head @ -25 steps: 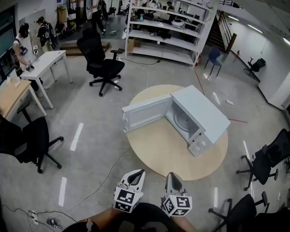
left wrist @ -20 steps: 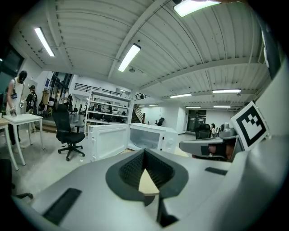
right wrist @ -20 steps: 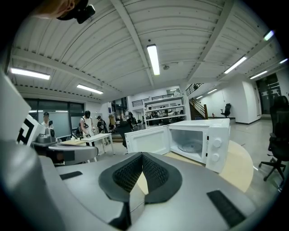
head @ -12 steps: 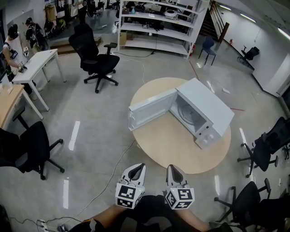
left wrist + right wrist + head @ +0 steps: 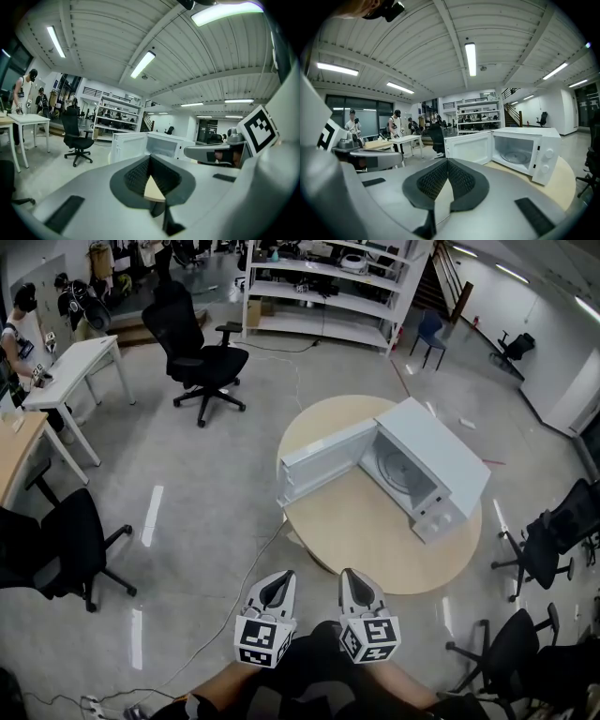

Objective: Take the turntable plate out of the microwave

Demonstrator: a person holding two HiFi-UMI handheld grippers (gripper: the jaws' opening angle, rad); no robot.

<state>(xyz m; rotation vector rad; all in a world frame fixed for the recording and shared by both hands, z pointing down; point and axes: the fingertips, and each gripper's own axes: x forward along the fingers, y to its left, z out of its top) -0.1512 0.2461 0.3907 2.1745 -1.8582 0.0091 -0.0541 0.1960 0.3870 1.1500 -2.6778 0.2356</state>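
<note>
A white microwave (image 5: 433,463) stands on a round wooden table (image 5: 366,538) with its door (image 5: 323,463) swung open to the left. The glass turntable plate (image 5: 401,474) lies flat inside the cavity; in the right gripper view the turntable plate (image 5: 516,157) shows through the opening. Both grippers are held low near my body, well short of the table. The left gripper (image 5: 274,592) is shut and empty, as is the right gripper (image 5: 349,590). In the left gripper view the microwave (image 5: 161,144) is far ahead beyond the left gripper (image 5: 150,158).
Black office chairs stand at the left (image 5: 56,540), behind the table (image 5: 197,352) and at the right (image 5: 553,549). White desks (image 5: 70,367) with people are at the far left. Shelving (image 5: 323,287) lines the back. A cable (image 5: 234,601) runs over the floor toward the table.
The head view has shifted, so the table and microwave now sit a little further right. Both grippers stay shut and low near my body.
</note>
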